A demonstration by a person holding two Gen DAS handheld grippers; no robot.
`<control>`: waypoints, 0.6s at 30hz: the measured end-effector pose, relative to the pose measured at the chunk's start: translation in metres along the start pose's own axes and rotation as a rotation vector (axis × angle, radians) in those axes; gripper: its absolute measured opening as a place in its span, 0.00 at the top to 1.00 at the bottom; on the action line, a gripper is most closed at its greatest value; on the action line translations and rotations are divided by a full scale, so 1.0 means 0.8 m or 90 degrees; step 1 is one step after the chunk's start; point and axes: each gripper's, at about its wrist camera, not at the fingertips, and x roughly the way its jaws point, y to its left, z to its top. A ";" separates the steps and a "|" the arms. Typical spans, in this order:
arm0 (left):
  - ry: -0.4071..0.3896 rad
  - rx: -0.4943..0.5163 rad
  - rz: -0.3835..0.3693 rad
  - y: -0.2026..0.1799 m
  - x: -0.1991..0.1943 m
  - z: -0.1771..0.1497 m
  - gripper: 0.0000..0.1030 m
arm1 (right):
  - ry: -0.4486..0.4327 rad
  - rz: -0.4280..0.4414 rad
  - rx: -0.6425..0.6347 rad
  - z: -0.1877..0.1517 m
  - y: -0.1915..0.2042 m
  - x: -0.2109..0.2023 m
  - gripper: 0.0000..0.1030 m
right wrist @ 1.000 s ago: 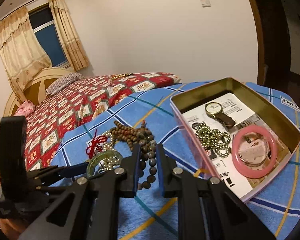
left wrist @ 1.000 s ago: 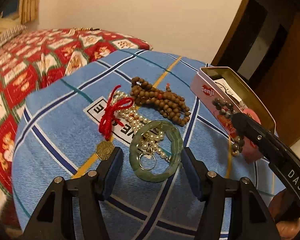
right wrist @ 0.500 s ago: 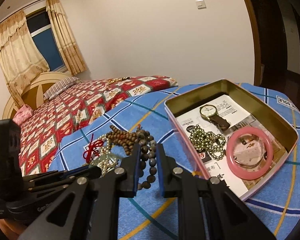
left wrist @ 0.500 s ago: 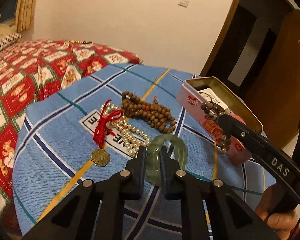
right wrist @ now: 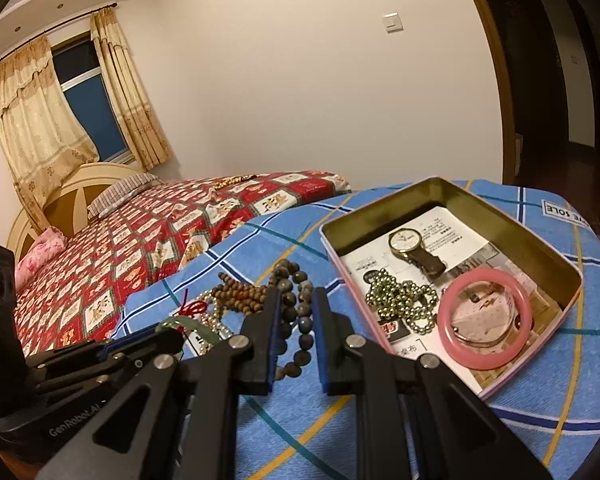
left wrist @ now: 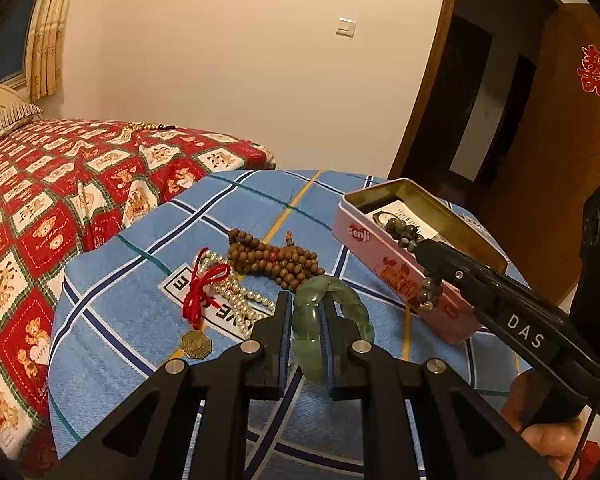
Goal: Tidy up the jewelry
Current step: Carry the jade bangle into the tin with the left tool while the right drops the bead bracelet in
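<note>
Now two tools: left tool (left wrist: 306, 322) clamped on one green bangle (left wrist: 332, 300), lifted off the blue cloth (left wrist: 140, 320), where a second ago its jaws straddled it wide. Right tool (right wrist: 294, 324) pinches one dark bead bracelet (right wrist: 300, 300). One tin (right wrist: 500, 232) near the cloth's right edge holds one watch (right wrist: 406, 242), one pink bangle (right wrist: 486, 318), probably one ball chain (right wrist: 400, 300).

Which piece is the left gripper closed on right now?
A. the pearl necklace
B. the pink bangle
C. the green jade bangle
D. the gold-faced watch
C. In the left wrist view the left gripper clamps the rim of the green jade bangle, lifted above the blue cloth, while the pink bangle and watch lie in the tin.
</note>
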 end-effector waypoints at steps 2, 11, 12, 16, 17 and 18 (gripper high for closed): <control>-0.004 0.003 -0.002 -0.002 -0.001 0.002 0.88 | -0.009 -0.006 0.000 0.001 -0.002 -0.003 0.82; -0.026 0.027 -0.023 -0.024 -0.004 0.022 0.88 | -0.045 -0.038 0.035 0.011 -0.029 -0.017 0.82; -0.028 0.030 -0.026 -0.027 -0.004 0.024 0.88 | -0.051 -0.042 0.042 0.013 -0.034 -0.020 0.82; -0.038 0.043 -0.042 -0.044 0.001 0.038 0.88 | -0.071 -0.064 0.060 0.019 -0.054 -0.030 0.82; -0.042 0.049 -0.048 -0.050 0.004 0.043 0.88 | -0.074 -0.073 0.063 0.021 -0.061 -0.032 0.82; -0.044 0.053 -0.052 -0.055 0.006 0.047 0.88 | -0.076 -0.080 0.065 0.023 -0.066 -0.033 0.82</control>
